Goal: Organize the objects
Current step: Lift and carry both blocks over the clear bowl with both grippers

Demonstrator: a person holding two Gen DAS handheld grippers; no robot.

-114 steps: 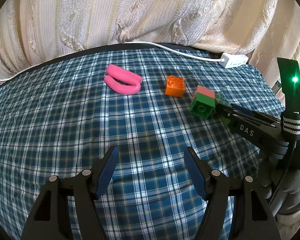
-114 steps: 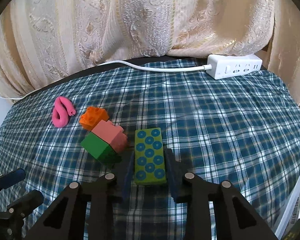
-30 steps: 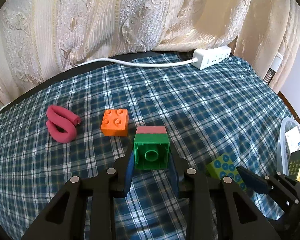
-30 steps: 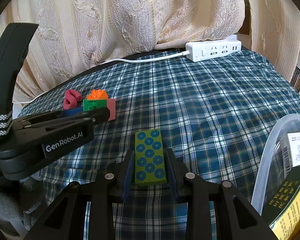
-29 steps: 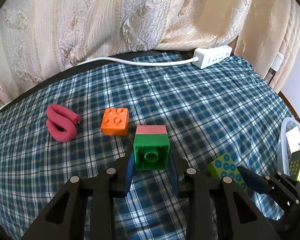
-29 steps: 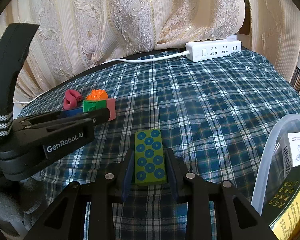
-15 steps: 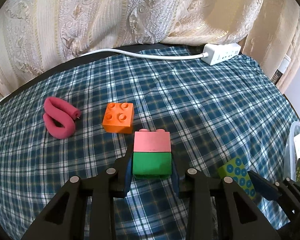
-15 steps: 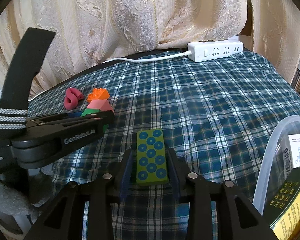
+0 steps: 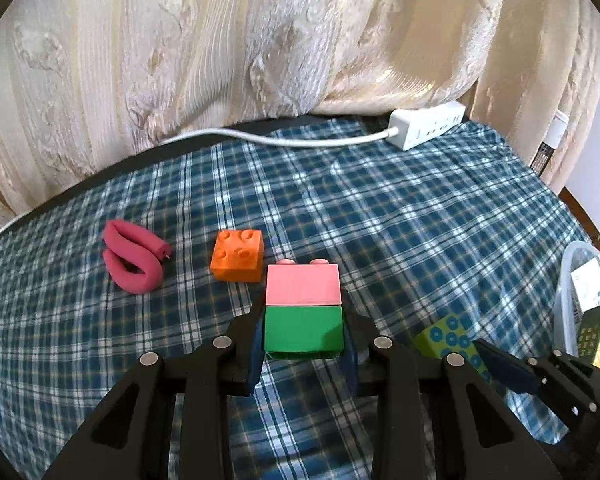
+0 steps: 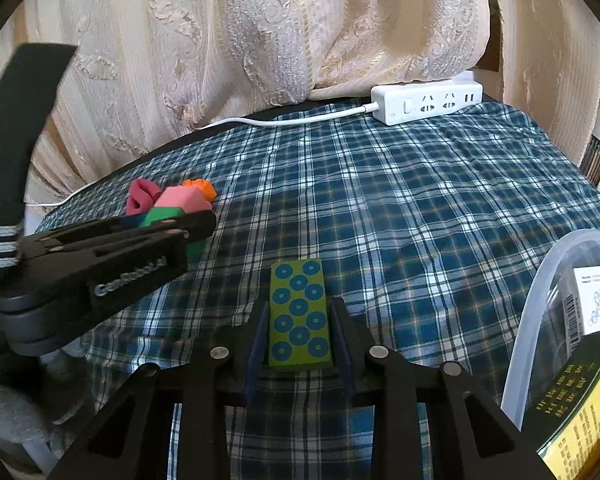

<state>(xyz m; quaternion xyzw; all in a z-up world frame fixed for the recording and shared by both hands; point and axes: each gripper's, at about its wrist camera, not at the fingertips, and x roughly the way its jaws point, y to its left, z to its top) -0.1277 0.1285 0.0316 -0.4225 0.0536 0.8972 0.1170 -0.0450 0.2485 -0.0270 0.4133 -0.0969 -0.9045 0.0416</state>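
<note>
My left gripper is shut on the green brick of a stacked pair, and the pink brick sits joined on its far end. From the right wrist view the same pair shows in the left gripper at the left. My right gripper is shut on a flat green block with blue dots, which also shows at the lower right of the left wrist view. An orange brick and a curled pink foam piece lie on the plaid cloth.
A clear plastic tub holding boxes stands at the right edge. A white power strip with its cable lies at the back by the cream curtain. Plaid cloth covers the round table.
The green and pink brick pair has tipped in my left gripper, so its side faces the camera instead of its underside. The left gripper shifted in the right wrist view. The dotted block stays gripped.
</note>
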